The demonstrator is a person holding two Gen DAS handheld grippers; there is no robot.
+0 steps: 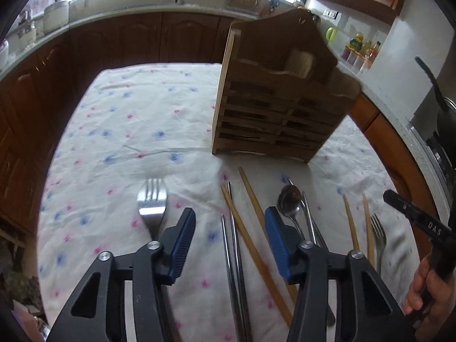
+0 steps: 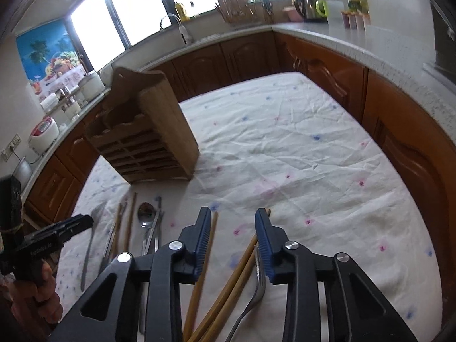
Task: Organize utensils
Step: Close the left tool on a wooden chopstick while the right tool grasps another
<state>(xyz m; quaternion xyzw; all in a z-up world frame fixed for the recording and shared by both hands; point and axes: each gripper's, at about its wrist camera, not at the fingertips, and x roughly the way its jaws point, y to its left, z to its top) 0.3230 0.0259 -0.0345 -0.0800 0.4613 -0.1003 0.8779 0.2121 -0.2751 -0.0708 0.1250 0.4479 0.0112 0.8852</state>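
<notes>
- Left wrist view: the left gripper (image 1: 230, 229) hangs with fingers wide apart, gripping nothing, above steel chopsticks (image 1: 234, 256) on the worktop cloth (image 1: 119, 119); a fork (image 1: 152, 205) lies left, the wooden rack (image 1: 273, 105) ahead.
- Right wrist view: the right gripper (image 2: 233, 228) is spread wide and empty over wooden chopsticks (image 2: 228, 293) and a second fork (image 2: 256, 287).

Utensils (image 1: 242, 228) before rack (image 1: 273, 99).

Black hand-held gripper (image 1: 230, 222), ribbed blue pads (image 1: 182, 245), silver screws
</notes>
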